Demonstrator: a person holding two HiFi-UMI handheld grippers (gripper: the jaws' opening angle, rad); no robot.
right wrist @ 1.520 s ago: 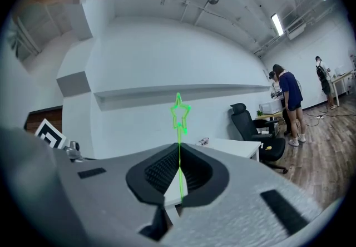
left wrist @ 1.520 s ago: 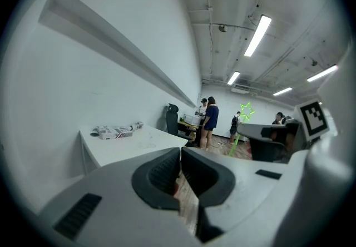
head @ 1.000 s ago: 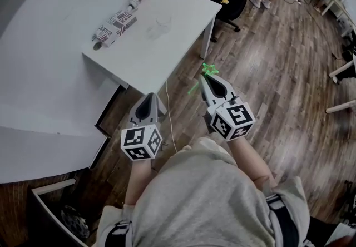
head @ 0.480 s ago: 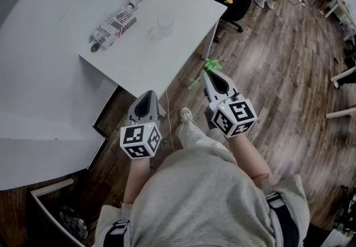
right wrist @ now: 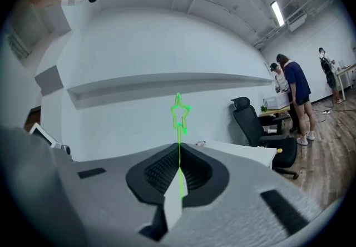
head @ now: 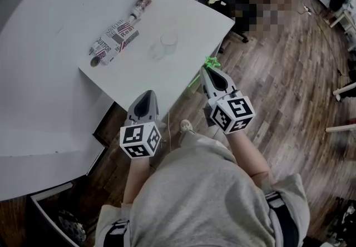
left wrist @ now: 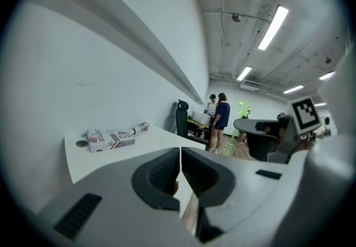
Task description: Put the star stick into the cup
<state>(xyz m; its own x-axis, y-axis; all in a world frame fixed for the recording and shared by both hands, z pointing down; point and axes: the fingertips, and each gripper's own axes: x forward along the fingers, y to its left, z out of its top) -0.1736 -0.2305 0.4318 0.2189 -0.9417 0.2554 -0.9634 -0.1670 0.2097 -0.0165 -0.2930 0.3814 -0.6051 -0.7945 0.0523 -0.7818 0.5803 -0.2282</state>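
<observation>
Matt plastic, smooth white board, dull wood

The table (head: pixel 139 70) has a smooth, matt white top; the floor (head: pixel 289 73) on the right is grainy wooden planking with a dull sheen. The cup (head: pixel 168 40) is clear and glossy, the star stick (head: pixel 210 63) bright green translucent plastic. The left gripper (head: pixel 148 94) and right gripper (head: pixel 207 69) are matt grey plastic with ribbed black pads (right wrist: pixel 161 169). The far-left package (head: pixel 114 36) looks like printed paper.

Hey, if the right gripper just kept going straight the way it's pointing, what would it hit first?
Probably the white table: the right gripper, shut on the star stick, aims at its right end, right of the cup. Height is unclear; it might pass above the top.
</observation>
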